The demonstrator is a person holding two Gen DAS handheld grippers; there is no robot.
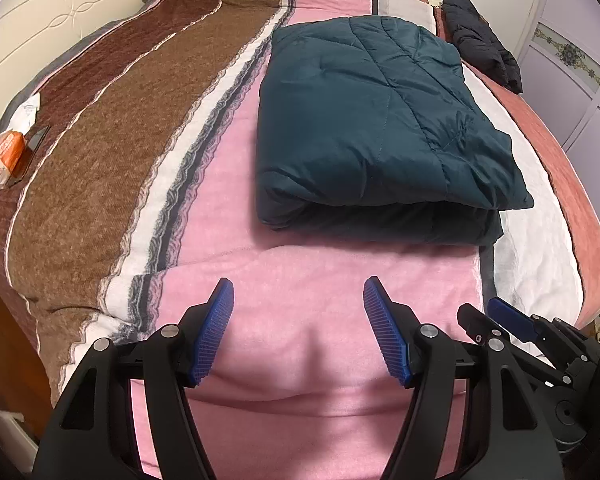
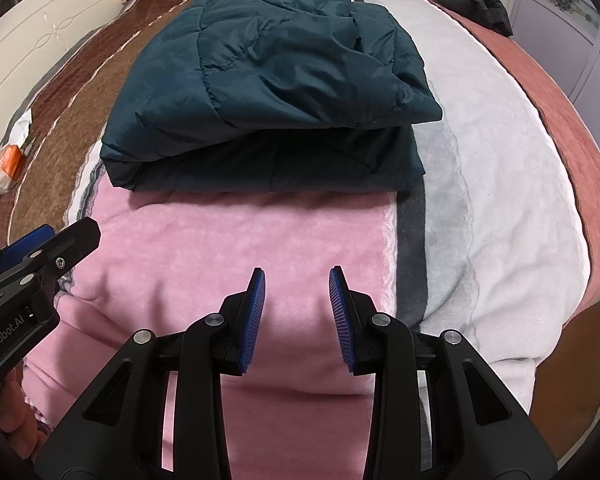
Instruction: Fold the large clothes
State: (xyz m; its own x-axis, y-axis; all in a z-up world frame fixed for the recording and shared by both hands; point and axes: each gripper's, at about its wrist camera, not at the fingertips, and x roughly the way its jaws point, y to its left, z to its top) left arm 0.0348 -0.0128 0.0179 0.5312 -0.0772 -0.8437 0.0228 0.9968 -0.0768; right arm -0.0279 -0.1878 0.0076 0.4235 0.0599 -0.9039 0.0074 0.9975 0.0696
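The folded jacket (image 1: 372, 128) lies on the bed (image 1: 236, 216), beyond both grippers, left gripper (image 1: 299, 332) and right gripper (image 2: 297, 320); fingers apart, holding nothing, right hand nearer.

A bed (image 1: 100, 168) fills nearly the whole view, covered by a plush blanket (image 2: 204, 256) in long stripes of brown, white, grey, pink and dusty rose. At the left stands a cream headboard (image 1: 48, 16) with a carved looping line. On the right, pale lilac wardrobe doors (image 1: 572, 92) carry white framing and a floral border strip. The wall behind is plain off-white. Light is even and indoor, with soft shadows on the pink stripe.
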